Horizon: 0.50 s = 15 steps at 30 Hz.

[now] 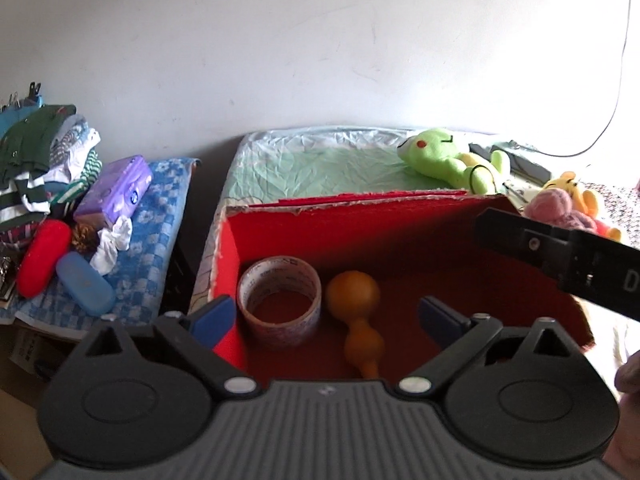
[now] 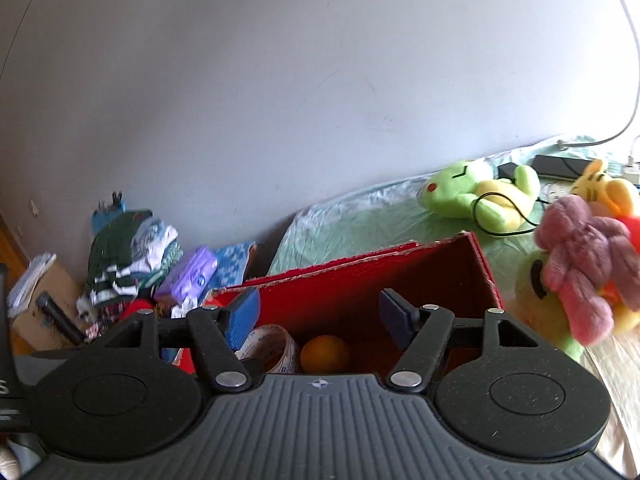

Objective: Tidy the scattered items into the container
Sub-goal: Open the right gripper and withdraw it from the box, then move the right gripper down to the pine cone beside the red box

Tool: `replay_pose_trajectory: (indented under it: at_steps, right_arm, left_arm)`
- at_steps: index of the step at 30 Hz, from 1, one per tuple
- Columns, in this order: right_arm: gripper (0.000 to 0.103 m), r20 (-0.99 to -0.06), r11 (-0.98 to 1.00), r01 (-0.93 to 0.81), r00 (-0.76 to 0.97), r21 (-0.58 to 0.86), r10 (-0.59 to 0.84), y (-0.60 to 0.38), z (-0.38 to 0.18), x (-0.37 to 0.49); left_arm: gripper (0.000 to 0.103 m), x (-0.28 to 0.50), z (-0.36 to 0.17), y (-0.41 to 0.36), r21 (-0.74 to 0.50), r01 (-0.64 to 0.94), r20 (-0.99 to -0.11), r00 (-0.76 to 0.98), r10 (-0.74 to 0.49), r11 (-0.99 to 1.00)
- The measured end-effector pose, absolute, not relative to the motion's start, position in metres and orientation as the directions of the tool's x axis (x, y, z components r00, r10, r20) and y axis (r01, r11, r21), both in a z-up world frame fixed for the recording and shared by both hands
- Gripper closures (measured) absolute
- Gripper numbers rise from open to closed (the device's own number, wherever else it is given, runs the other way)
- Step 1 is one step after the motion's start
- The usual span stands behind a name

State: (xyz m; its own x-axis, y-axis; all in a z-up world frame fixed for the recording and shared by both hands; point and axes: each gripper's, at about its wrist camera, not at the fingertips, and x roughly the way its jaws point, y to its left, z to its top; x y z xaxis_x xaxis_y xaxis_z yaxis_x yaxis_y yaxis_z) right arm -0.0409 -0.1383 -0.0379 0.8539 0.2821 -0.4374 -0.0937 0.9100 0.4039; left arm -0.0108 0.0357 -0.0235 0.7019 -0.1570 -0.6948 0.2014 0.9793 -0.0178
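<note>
Red box (image 1: 360, 232) sits open-topped on the bed, cut edges ragged along the rim. Inside on its floor: tape roll (image 1: 279, 300) standing on its flat side toward the box's left wall, orange gourd-shaped toy (image 1: 356, 312) just beside it on the right, stem end toward the camera. Both lie loose, nothing gripping them.

Left gripper (image 1: 326, 316) hovers over the near edge of the box, blue pads spread wide, nothing between them. Right gripper (image 2: 316, 316) also above the box's near side, jaws apart and empty; in the left wrist view its black body juts in from the right over the box's far right corner.

Still outside the box on the green sheet (image 1: 320, 164): green frog plush (image 1: 448, 156) behind the box, pink plush (image 2: 588, 264) and yellow plush (image 2: 604, 188) to the right of it, a second green plush (image 2: 540, 300) under the pink one. A black cable crosses the frog.

Left of the bed, blue checked cloth (image 1: 160, 220) carries a purple tissue pack (image 1: 116, 188), red case (image 1: 42, 256), blue case (image 1: 84, 284), crumpled white tissue (image 1: 112, 244), and a pile of folded clothes (image 1: 44, 156) against the wall.
</note>
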Motion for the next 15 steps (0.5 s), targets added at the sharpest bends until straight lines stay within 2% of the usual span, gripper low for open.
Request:
replay_pose_trajectory:
  at_steps: [8,12,15]
  right_arm:
    - [0.038,-0.406,0.864,-0.214,0.814,0.455,0.415,-0.133,-0.034,-0.072]
    - [0.038,-0.449,0.848,-0.296,0.745,0.440,0.493,-0.128,-0.040,-0.083]
    - [0.043,-0.491,0.828,-0.351,0.679,0.437,0.546,-0.123,-0.048,-0.090]
  left_arm:
    - [0.010,-0.059,-0.027,0.070,-0.060,0.296,-0.677,0.690,-0.256,0.953]
    - [0.024,-0.078,-0.043,0.083,-0.085,0.372,-0.710,0.628,-0.318,0.925]
    - [0.026,-0.091,-0.060,0.087,-0.115,0.433,-0.746,0.557,-0.366,0.894]
